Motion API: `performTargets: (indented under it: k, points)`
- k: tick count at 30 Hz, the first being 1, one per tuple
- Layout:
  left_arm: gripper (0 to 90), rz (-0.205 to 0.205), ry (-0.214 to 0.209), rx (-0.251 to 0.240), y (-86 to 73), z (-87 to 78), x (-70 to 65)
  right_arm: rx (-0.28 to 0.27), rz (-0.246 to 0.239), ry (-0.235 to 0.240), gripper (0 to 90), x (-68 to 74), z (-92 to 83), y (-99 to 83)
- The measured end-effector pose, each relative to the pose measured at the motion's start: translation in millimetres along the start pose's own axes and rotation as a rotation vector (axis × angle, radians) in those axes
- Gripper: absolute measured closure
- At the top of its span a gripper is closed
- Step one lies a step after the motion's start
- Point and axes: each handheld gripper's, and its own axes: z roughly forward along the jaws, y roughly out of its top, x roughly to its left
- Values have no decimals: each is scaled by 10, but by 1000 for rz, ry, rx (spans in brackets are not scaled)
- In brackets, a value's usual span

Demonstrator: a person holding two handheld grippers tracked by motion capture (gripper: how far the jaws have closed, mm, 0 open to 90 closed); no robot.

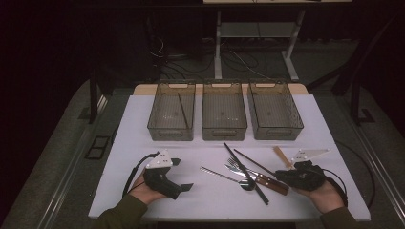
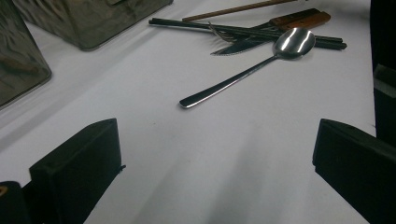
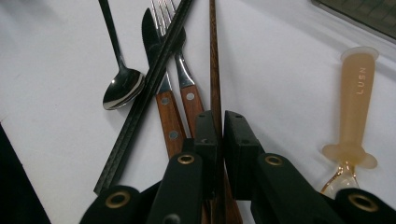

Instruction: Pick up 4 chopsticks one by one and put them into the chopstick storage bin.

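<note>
Across the middle of the high view lies a white worktop [image 1: 143, 191], with three wire bins [image 1: 224, 117] in a row along its upper part and a lone dark stick leaning inside the leftmost one. Lower right of centre, a loose pile of cutlery crosses itself: a black chopstick [image 3: 140, 107], a wood-handled knife [image 3: 163, 107], a matching fork [image 3: 189, 95], a spoon [image 2: 247, 70] and a brown chopstick [image 3: 214, 70].

At lower left the left tool [image 1: 174, 176] rests on the worktop in a hand, jaws standing wide apart with nothing between them, as the left gripper view confirms. At lower right the right tool [image 3: 220, 135] has its jaws drawn together on the brown chopstick, pinching it toward its near end while the rest runs up the middle of the right gripper view, just beside the fork handle. A pale amber plastic piece [image 3: 355, 102] lies apart at that view's right edge.

The chopstick looks light, stiff and thin, probably smooth lacquered wood, so it is likely to pivot or slip in a narrow pinch. A hold nearer its middle would balance it better; gripped near the end, the long free part may sag or swing, and could drag the neighbouring fork. It seems sturdy enough to take firm pressure.
</note>
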Motion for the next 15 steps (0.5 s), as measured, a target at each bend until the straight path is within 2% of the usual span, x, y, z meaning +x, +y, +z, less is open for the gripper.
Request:
performTargets:
  k: [4,15]
  points:
    - [2,0,1,3,0,5,8,-19,-3,-14,839,7,-26,8]
    - [2,-5,6,-3,1,3,11,-67,-6,-3,839,-21,-92,28]
